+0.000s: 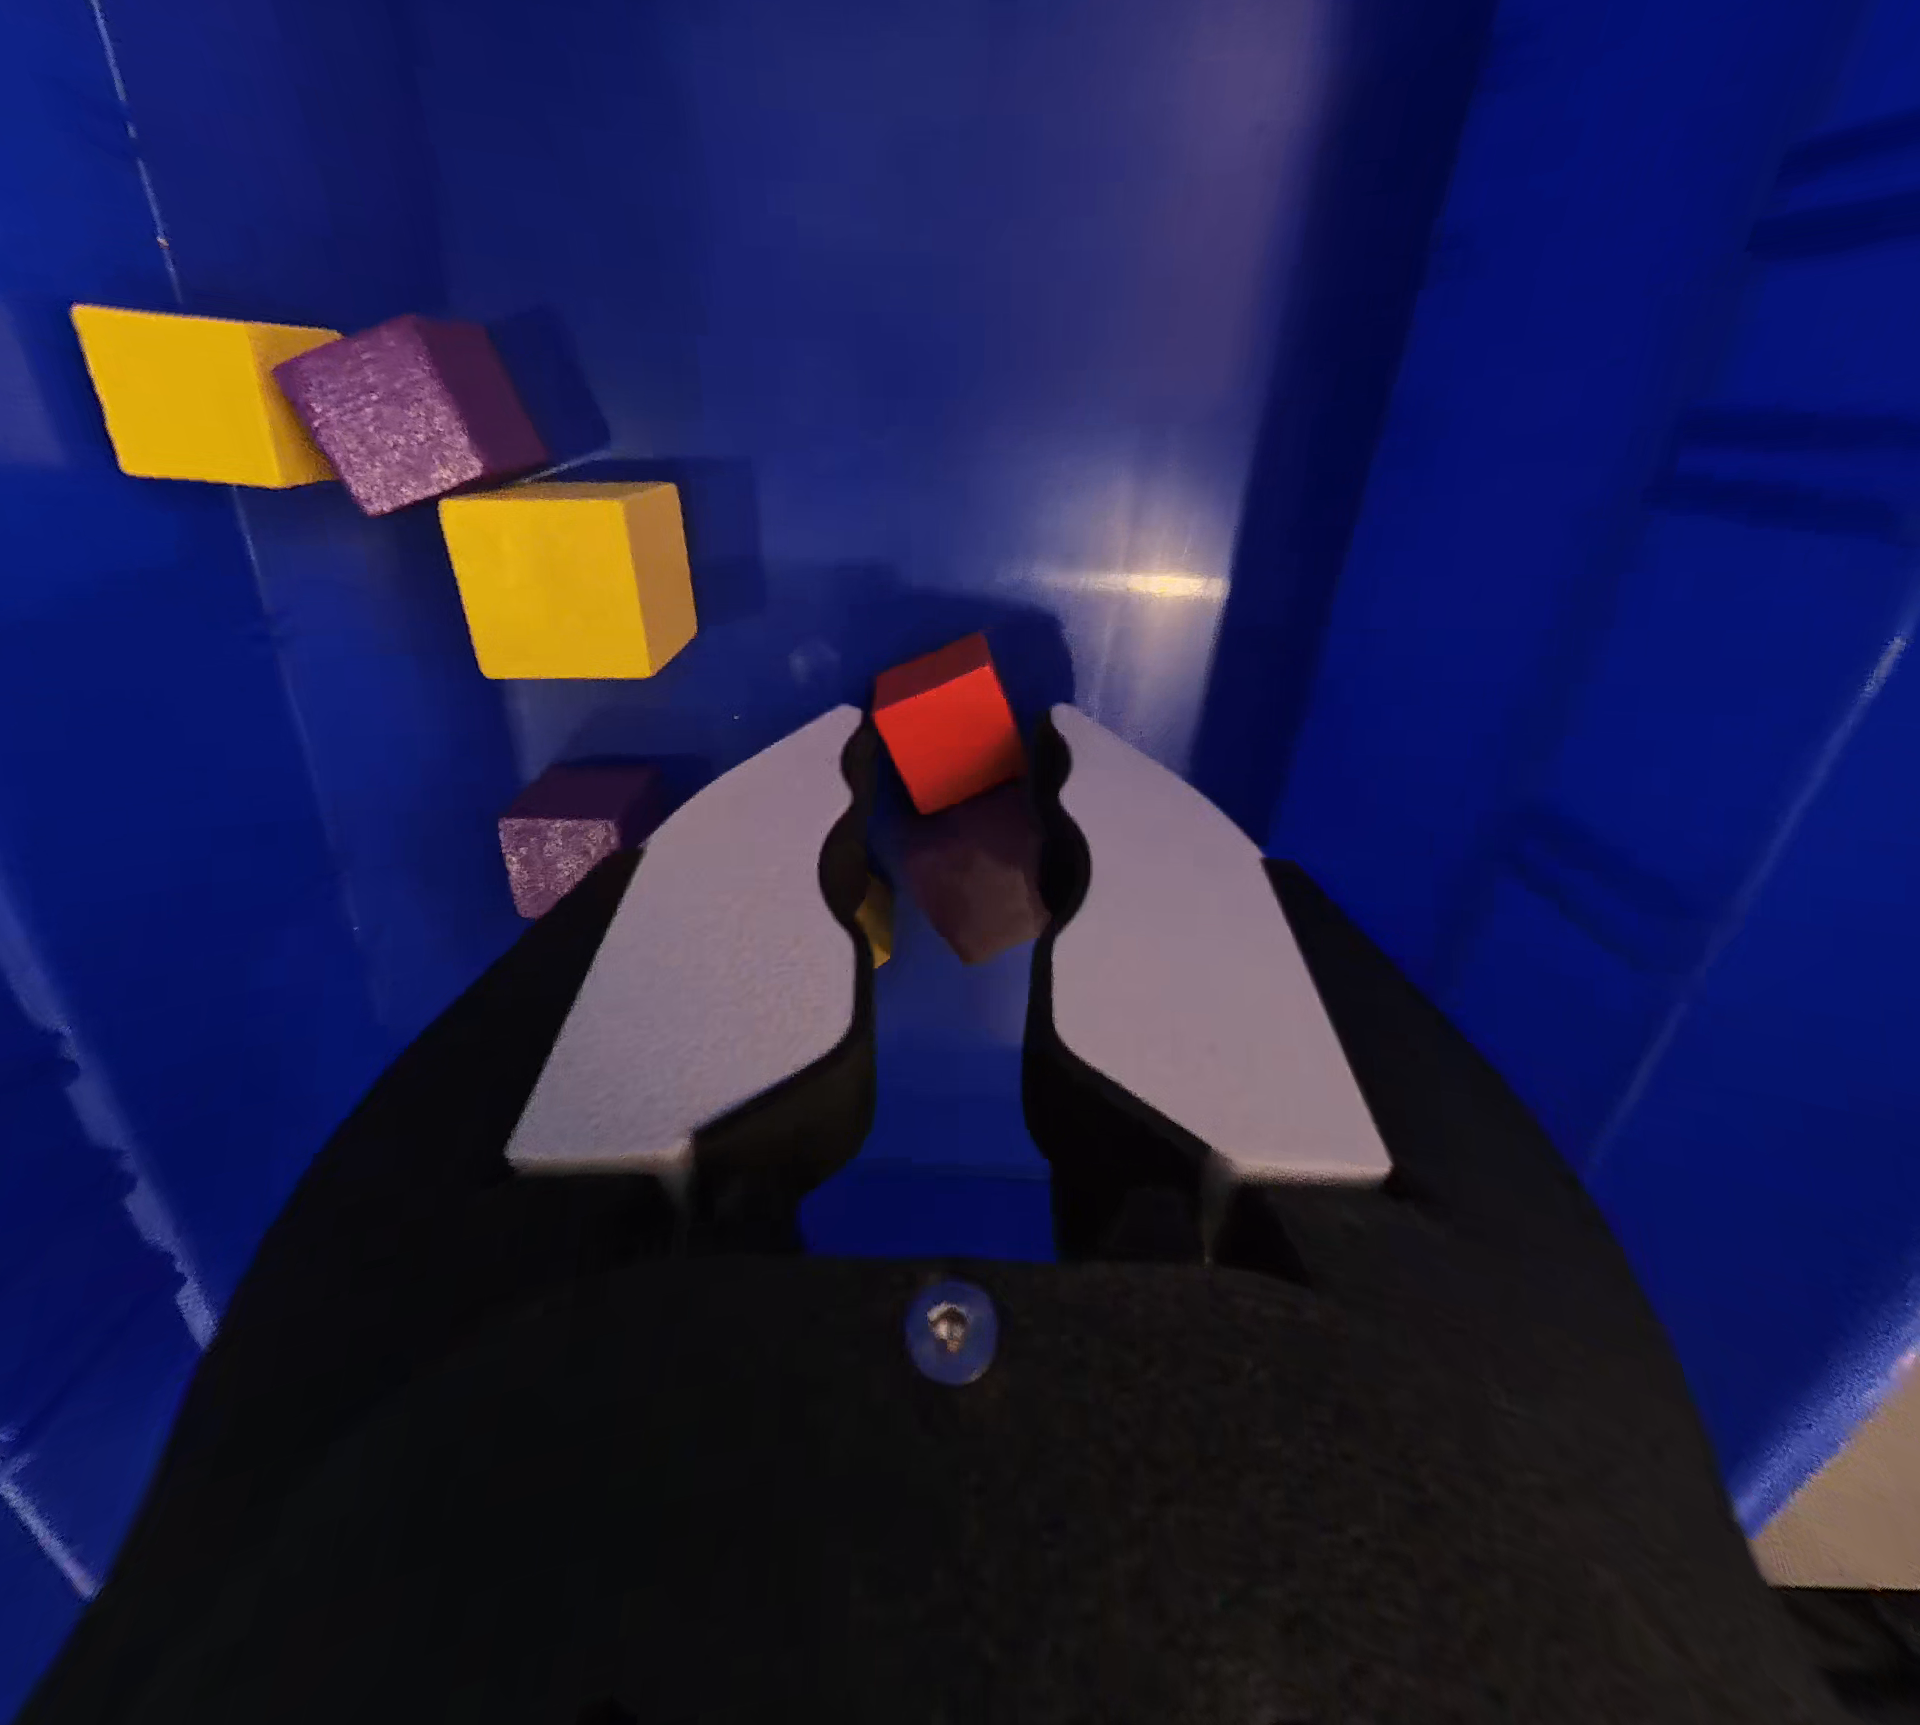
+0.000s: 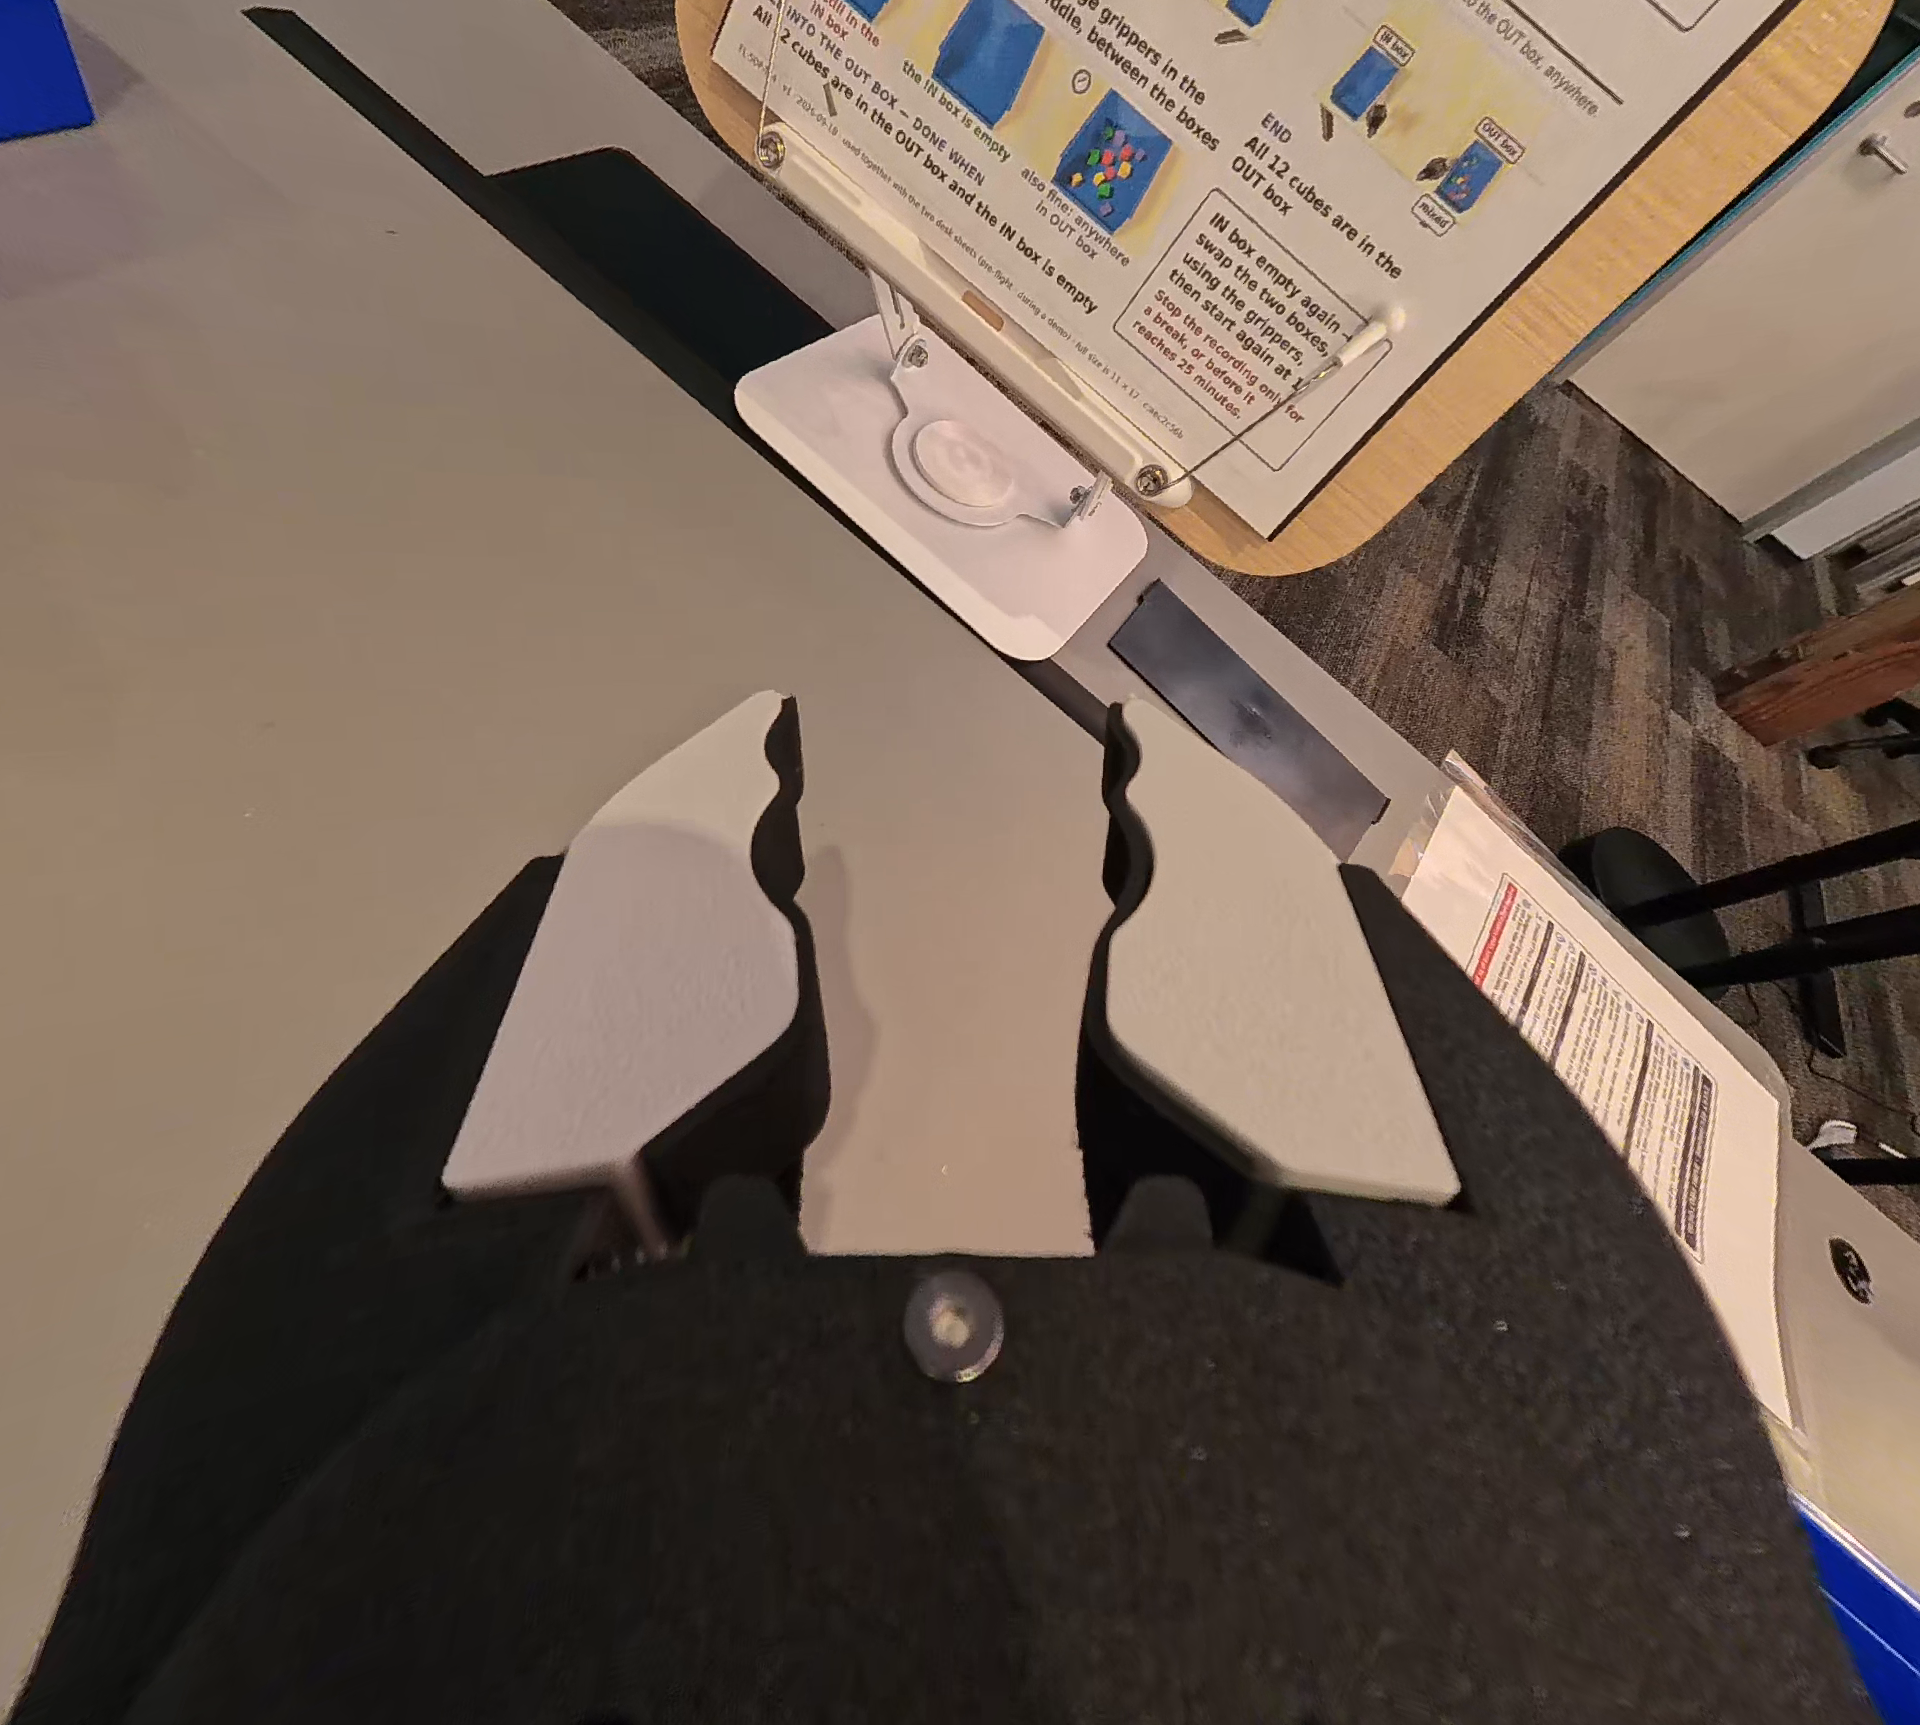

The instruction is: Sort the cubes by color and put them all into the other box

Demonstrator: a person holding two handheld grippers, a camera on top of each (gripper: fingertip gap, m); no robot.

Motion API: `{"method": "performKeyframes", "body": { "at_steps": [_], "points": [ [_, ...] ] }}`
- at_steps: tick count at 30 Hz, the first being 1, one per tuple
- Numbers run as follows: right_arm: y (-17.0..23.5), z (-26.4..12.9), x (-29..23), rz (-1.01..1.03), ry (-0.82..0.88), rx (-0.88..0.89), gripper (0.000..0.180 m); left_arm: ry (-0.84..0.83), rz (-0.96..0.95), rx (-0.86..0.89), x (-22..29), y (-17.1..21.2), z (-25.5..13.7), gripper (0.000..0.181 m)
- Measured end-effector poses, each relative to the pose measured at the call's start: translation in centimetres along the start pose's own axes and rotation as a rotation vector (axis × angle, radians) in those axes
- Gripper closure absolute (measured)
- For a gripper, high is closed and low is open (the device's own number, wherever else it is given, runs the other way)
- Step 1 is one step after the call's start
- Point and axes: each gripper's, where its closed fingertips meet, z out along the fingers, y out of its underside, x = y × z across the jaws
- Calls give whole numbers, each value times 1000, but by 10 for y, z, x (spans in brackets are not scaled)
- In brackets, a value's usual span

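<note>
My left gripper (image 1: pixel 951 719) is down inside a blue box (image 1: pixel 935 221). Its jaws are narrowed onto the sides of a tilted red cube (image 1: pixel 945 730) held between the fingertips. Under it lies a purple cube (image 1: pixel 971 891), with a sliver of a yellow cube (image 1: pixel 878 922) beside it. Two yellow cubes (image 1: pixel 566 579) (image 1: pixel 177 392) and two purple cubes (image 1: pixel 400 418) (image 1: pixel 561 834) lie to the left in the box. My right gripper (image 2: pixel 951 719) is open and empty above the grey table (image 2: pixel 312 532).
In the right wrist view an instruction sheet (image 2: pixel 1195 65) stands on a white stand (image 2: pixel 935 480) at the table's far edge. A printed paper (image 2: pixel 1590 1052) lies at the right. Blue box parts show at the left edge (image 2: pixel 31 13) and lower right (image 2: pixel 1860 1592).
</note>
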Motion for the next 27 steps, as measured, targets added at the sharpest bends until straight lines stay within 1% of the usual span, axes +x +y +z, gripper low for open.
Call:
{"method": "performKeyframes", "body": {
  "at_steps": [1,2,4,9,12,14,16,18,19,21,22,24,27],
  "points": [
    [0,-1,0,-3,-3,-1,125,-2,-11,11,0,-2,1,153],
    [1,-1,0,-6,-6,-3,125,4,-31,33,-1,-6,1,158],
    [2,-1,0,-14,-5,-8,125,11,-48,60,-1,-10,1,159],
    [5,0,0,-29,-15,-21,125,22,-10,120,-2,-15,-5,159],
    [4,0,-3,-37,-21,-13,125,11,40,250,-4,-29,-30,159],
    [2,1,-8,-41,-41,-1,126,43,121,388,8,-42,-61,158],
    [-2,2,-20,-45,-95,22,126,149,261,583,42,-52,-107,159],
    [-12,1,-37,-69,-179,79,127,269,433,777,88,-49,-156,158],
    [-19,-1,-46,-102,-202,130,127,331,505,846,112,-42,-178,159],
    [-33,-9,-69,-182,-280,239,128,519,648,932,167,-17,-213,159],
    [-38,-15,-85,-210,-351,291,127,615,706,954,193,-2,-225,159],
    [-49,-34,-115,-258,-488,415,126,805,811,933,243,30,-240,159],
    [-65,-64,-141,-311,-578,580,127,1050,900,848,305,73,-250,159]
  ]
}}
